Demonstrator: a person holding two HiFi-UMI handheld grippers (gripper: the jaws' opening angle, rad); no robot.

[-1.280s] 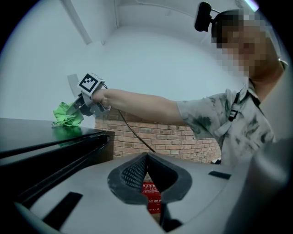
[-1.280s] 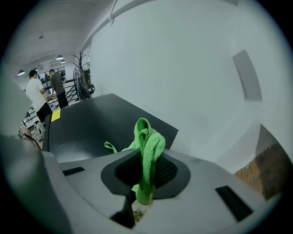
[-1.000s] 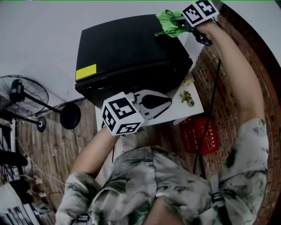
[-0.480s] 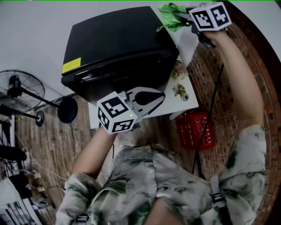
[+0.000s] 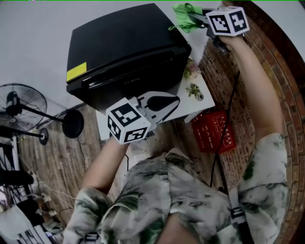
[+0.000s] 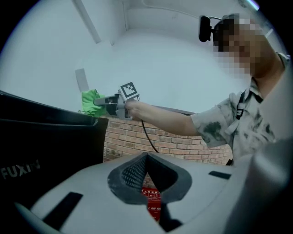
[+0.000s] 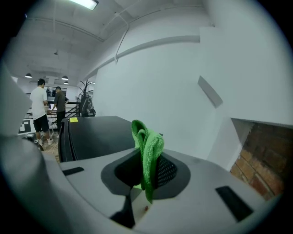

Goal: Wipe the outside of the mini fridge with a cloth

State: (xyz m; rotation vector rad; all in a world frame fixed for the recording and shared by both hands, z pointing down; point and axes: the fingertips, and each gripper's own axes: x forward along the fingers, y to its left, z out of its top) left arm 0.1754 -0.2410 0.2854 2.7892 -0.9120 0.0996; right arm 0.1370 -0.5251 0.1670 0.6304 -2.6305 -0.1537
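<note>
The black mini fridge [image 5: 121, 50] stands on a small white table [image 5: 202, 95]; it also shows at the left of the left gripper view [image 6: 43, 141] and beyond the jaws in the right gripper view [image 7: 94, 130]. My right gripper [image 5: 196, 18] is shut on a green cloth [image 5: 186, 10] [image 7: 147, 148], held in the air just off the fridge's back right corner. From the left gripper view, that cloth [image 6: 91, 101] hangs beside the fridge's top edge. My left gripper [image 5: 175, 101] [image 6: 146, 157] is shut and holds nothing, in front of the fridge door near its right side.
A red crate [image 5: 214, 137] sits on the brick floor right of the table. A standing fan [image 5: 26, 107] is at the left. A white wall runs behind the fridge. Two people [image 7: 42, 114] stand far off. A cable [image 5: 228, 119] hangs from the right gripper.
My right gripper has drawn the green cloth off the fridge's back right corner, a little to the right. The left gripper has stayed in front of the door.
</note>
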